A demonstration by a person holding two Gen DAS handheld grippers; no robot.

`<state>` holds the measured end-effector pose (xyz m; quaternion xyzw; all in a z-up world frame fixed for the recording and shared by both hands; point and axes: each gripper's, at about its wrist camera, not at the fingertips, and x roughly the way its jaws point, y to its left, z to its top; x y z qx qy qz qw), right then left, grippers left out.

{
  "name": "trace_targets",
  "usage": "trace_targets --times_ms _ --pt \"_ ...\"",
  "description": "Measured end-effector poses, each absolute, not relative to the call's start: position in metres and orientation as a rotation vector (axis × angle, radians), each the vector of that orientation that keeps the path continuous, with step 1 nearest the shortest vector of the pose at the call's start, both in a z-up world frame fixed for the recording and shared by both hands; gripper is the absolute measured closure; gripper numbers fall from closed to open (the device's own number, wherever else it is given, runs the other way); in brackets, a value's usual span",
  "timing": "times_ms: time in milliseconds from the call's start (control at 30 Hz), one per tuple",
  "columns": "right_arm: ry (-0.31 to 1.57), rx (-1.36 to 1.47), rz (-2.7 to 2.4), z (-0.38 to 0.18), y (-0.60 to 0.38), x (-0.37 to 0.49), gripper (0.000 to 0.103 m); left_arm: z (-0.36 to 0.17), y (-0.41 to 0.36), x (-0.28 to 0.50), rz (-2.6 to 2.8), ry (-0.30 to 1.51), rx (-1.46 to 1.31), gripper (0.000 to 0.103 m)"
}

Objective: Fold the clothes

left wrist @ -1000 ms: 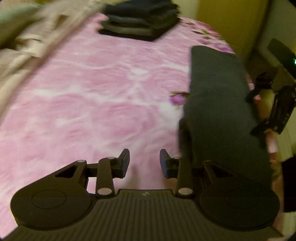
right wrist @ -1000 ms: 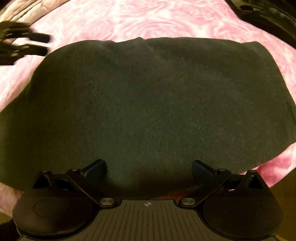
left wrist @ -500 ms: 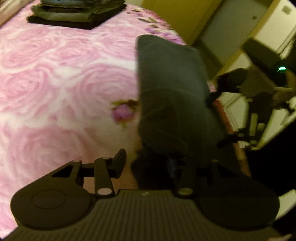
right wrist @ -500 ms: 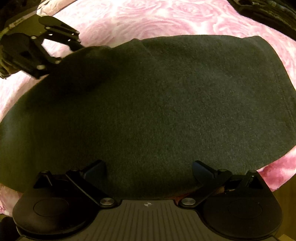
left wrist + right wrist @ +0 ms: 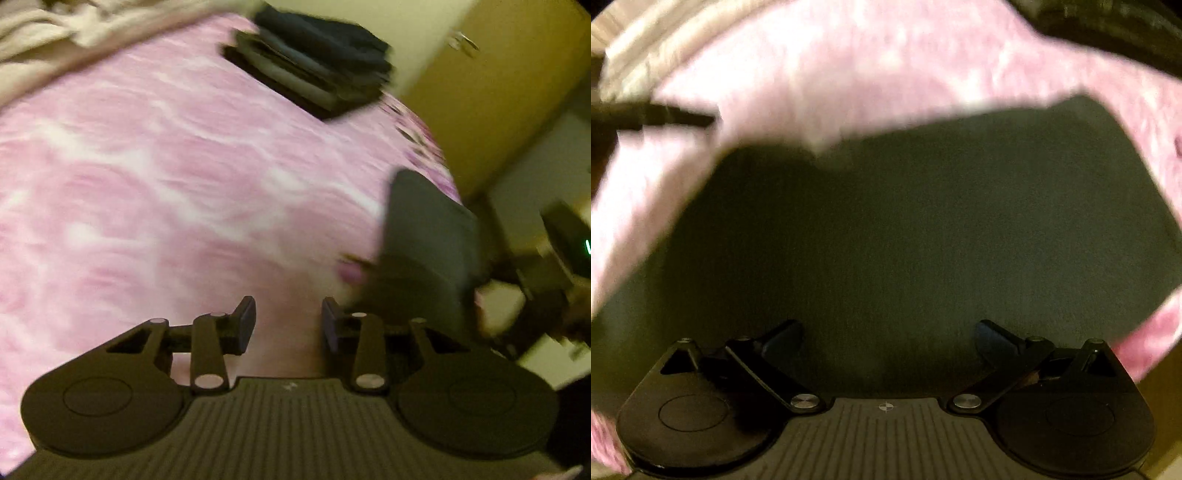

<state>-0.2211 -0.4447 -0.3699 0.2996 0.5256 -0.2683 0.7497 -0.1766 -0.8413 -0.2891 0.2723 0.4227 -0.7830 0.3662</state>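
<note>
A dark grey folded garment [image 5: 905, 229] lies on the pink rose-patterned bedspread [image 5: 147, 184], near its right edge. My right gripper [image 5: 888, 339] hovers just over the garment's near edge, open wide, with nothing between its fingers. My left gripper [image 5: 288, 321] is left of the garment [image 5: 424, 251], over bare bedspread. Its jaws are closing, and only pink cloth shows in the gap. In the right wrist view a dark blurred streak [image 5: 646, 114] at the far left is the left gripper.
A stack of folded dark clothes [image 5: 314, 70] sits at the far side of the bed. Crumpled beige bedding [image 5: 55, 33] lies at the far left. A yellow cupboard door [image 5: 480, 92] stands past the bed's right edge.
Half a second ago the garment's near corner was at my left gripper's jaws; the gripper has since swung left, off the garment. The right wrist view is now blurred and shows more bedspread.
</note>
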Motion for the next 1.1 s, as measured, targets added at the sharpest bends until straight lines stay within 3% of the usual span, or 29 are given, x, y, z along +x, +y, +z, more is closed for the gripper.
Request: trace_targets --times_ms 167,300,467,533,567,633,867,1100 --pt "1.115 0.614 -0.614 -0.365 -0.464 -0.202 0.000 -0.321 -0.855 -0.180 -1.898 1.466 0.611 0.070" --pt "1.146 0.606 -0.676 -0.369 -0.502 -0.169 0.000 -0.320 -0.857 -0.173 -1.885 1.610 0.567 0.082" --pt "1.146 0.574 -0.730 -0.357 -0.510 -0.186 0.000 -0.329 -0.859 -0.170 -1.825 1.754 0.513 0.083" --pt "1.115 0.516 -0.720 -0.351 -0.511 -0.184 0.000 -0.331 -0.860 -0.172 -1.816 1.758 0.497 0.084" --pt "1.097 0.486 -0.714 -0.349 -0.512 -0.181 0.000 -0.329 -0.859 -0.172 -1.814 1.739 0.486 0.092" --pt "1.071 0.460 -0.701 -0.350 -0.521 -0.176 0.000 -0.327 -0.856 -0.172 -1.810 1.701 0.463 0.096" --pt "1.043 0.580 -0.776 -0.363 -0.564 -0.191 0.000 -0.327 -0.815 -0.144 -1.640 1.684 0.292 0.099" --pt "0.998 0.589 -0.803 -0.354 -0.575 -0.184 0.001 -0.325 -0.821 -0.150 -1.649 1.632 0.326 0.100"
